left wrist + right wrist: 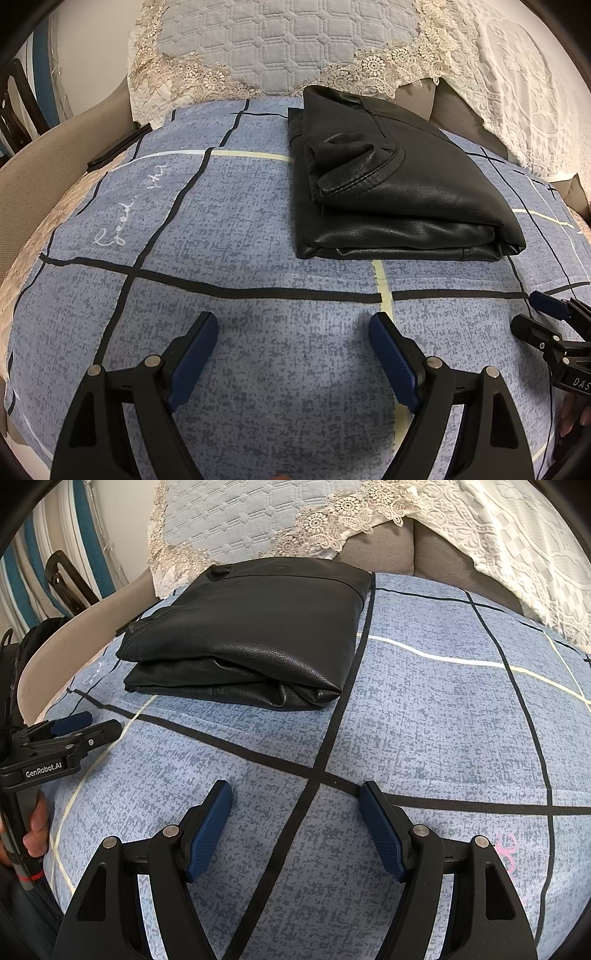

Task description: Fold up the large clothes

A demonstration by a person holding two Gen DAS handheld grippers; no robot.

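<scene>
1. Garment: a black leather garment lies folded into a compact stack on the blue sheet. In the right wrist view the same garment sits up and left of centre, its rounded fold edge facing the camera
2. Position: the garment rests at the far side of the sheet, near a quilted cover with a lace edge. Neither gripper touches it; both are well apart from it
3. Left gripper: fingers stand wide apart with only bare sheet between them. The blue pads face each other and clamp nothing
4. Right gripper: fingers stand wide apart over a crossing of black lines printed on the sheet. Nothing lies between the pads
5. Cross views: the right gripper shows at the right edge of the left wrist view, and the left gripper at the left edge of the right wrist view, side by side above the near part of the sheet
6. Hand: fingers wrap the left gripper's handle at the left edge of the right wrist view
7. Surroundings: a white lace cloth lies at the far right. The sheet carries a grid of black, white and pale yellow lines, with white script near its left side
</scene>
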